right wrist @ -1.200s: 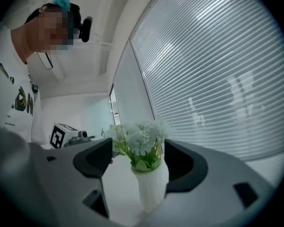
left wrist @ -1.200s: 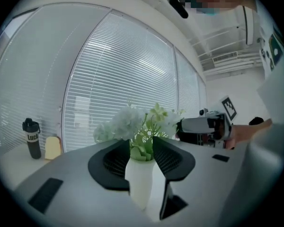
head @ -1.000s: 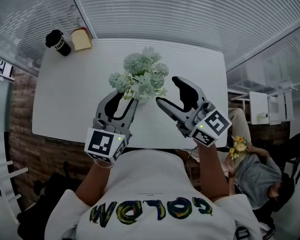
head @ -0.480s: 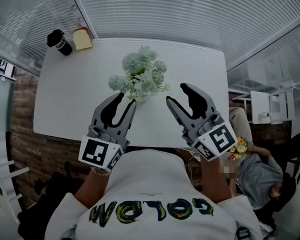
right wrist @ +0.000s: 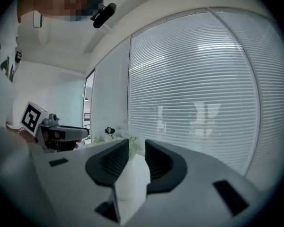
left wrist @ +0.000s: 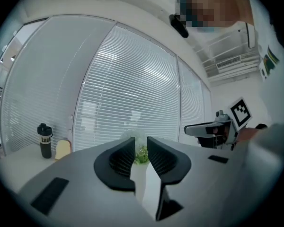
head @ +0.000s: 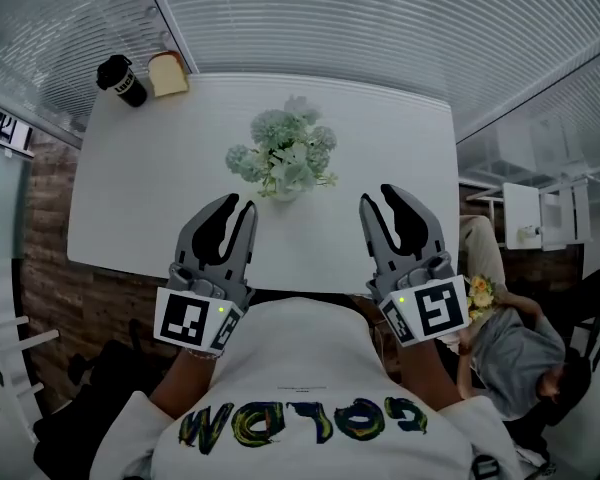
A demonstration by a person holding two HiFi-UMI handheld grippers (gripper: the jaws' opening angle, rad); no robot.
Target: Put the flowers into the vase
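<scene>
A bunch of pale green and white flowers (head: 283, 155) stands in a small white vase (head: 280, 194) at the middle of the white table (head: 130, 198). My left gripper (head: 238, 205) hovers over the near edge, left of the vase and apart from it. My right gripper (head: 380, 200) hovers to the vase's right, also apart. Both pairs of jaws have just been closing; a narrow gap remains and nothing is between them. In the left gripper view the flowers (left wrist: 141, 154) show through the gap of the left gripper (left wrist: 141, 148). The right gripper (right wrist: 136, 150) points level past the flowers (right wrist: 120, 136).
A black cup (head: 121, 80) and a slice of bread (head: 169, 73) sit at the table's far left corner. Slatted blinds run behind the table. A seated person with a small yellow bouquet (head: 477, 293) is at the right, beyond the table's edge.
Both grippers have drawn back from the flowers toward the near table edge and spread apart. Their jaws have narrowed from wide open to a small gap. The flowers stay in the vase.
</scene>
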